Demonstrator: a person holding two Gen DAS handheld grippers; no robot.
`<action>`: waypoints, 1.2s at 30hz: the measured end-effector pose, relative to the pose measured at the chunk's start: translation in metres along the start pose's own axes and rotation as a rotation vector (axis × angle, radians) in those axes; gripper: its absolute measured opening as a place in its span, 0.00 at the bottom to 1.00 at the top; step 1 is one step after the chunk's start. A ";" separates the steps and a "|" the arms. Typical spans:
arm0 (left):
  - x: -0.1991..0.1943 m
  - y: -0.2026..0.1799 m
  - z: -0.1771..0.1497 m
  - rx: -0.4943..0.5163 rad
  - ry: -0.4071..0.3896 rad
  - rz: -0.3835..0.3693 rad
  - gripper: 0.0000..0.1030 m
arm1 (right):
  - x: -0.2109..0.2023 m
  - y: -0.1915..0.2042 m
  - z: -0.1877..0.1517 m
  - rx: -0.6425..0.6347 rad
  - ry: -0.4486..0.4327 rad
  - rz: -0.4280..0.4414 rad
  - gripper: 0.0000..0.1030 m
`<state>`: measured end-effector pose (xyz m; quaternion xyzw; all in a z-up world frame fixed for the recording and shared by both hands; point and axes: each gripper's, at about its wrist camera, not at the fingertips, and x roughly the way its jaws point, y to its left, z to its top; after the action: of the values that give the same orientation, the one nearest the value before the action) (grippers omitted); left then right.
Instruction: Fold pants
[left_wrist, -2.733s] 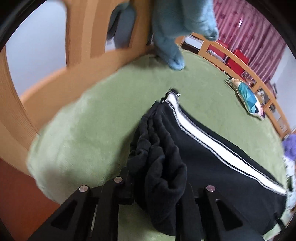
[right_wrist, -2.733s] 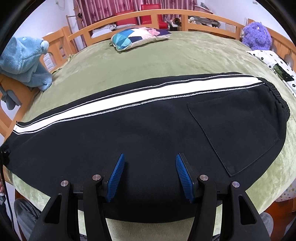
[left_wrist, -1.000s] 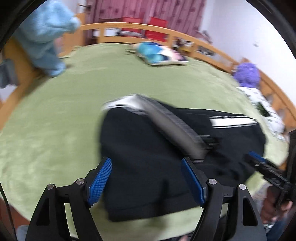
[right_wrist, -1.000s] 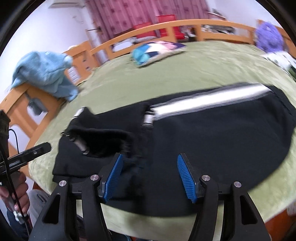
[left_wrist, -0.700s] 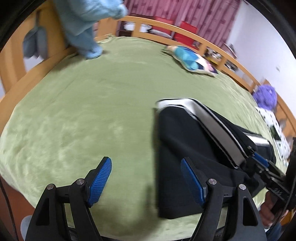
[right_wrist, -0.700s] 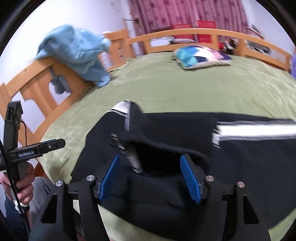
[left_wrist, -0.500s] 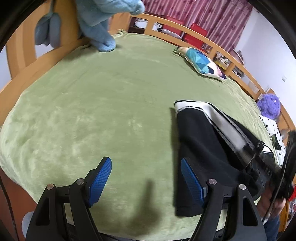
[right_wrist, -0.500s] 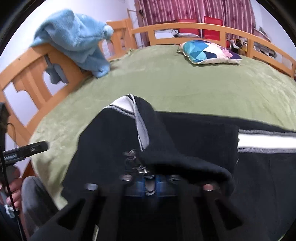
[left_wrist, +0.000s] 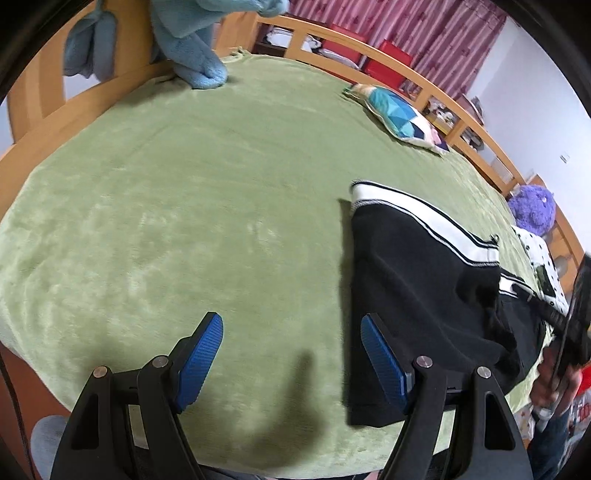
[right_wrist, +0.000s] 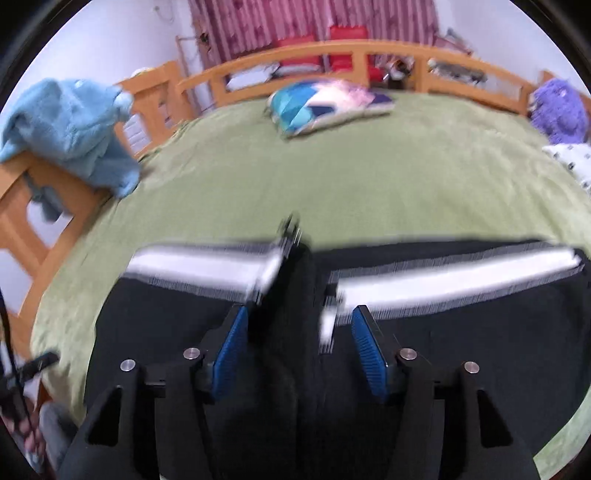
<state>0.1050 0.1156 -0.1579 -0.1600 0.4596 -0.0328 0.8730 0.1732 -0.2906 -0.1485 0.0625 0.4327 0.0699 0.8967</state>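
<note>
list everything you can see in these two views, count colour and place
pants: one, black with a white side stripe, folded over on the bed's near right part
blanket: one, green, covers the bed
bed rail: one, light wood, runs around the bed
fleece garment: one, light blue, draped over the rail at the left
cushion: one, blue, white and pink patches, far side of the bed
plush toy: one, purple, far right
curtains: dark red, behind the bed
left gripper: black with blue pads, open over bare blanket
right gripper: black with blue pads, jaws opening over the pants
</note>
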 end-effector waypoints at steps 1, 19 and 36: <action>0.000 -0.006 0.000 0.013 0.003 -0.003 0.74 | 0.002 -0.002 -0.010 -0.003 0.028 0.009 0.57; -0.005 -0.052 -0.001 0.088 0.014 -0.026 0.74 | -0.035 -0.064 -0.054 0.123 0.001 0.124 0.23; 0.007 -0.064 -0.002 0.123 0.048 -0.038 0.74 | -0.044 -0.033 -0.086 -0.049 0.045 0.020 0.12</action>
<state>0.1126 0.0535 -0.1448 -0.1141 0.4743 -0.0813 0.8692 0.0807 -0.3264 -0.1736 0.0431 0.4503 0.0908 0.8872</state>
